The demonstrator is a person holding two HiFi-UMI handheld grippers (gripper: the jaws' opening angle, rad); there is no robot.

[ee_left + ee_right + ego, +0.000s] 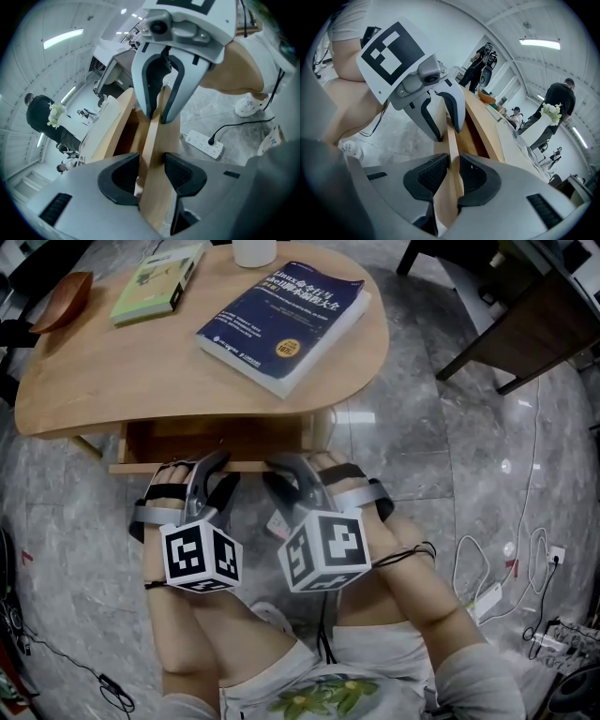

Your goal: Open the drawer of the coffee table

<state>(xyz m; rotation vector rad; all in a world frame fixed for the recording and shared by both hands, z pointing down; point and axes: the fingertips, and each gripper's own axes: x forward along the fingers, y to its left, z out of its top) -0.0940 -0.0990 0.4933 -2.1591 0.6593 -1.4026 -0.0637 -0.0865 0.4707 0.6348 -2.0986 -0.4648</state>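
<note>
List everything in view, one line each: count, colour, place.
table: 1, light wood, centre
drawer: 1, wood, under the tabletop, partly out
book: 1, dark blue, tabletop right
green book: 1, green, tabletop far left
cup: 1, white, tabletop far edge
dish: 1, brown, table's left end
power strip: 1, white, on the floor
cables: several, white and black, floor right
floor: grey marble
people: several, dark clothes, background
left gripper: 1, grey, clamped on the drawer front
right gripper: 1, grey, clamped on the drawer front
shoe: 1 seen, white, below the grippers
</note>
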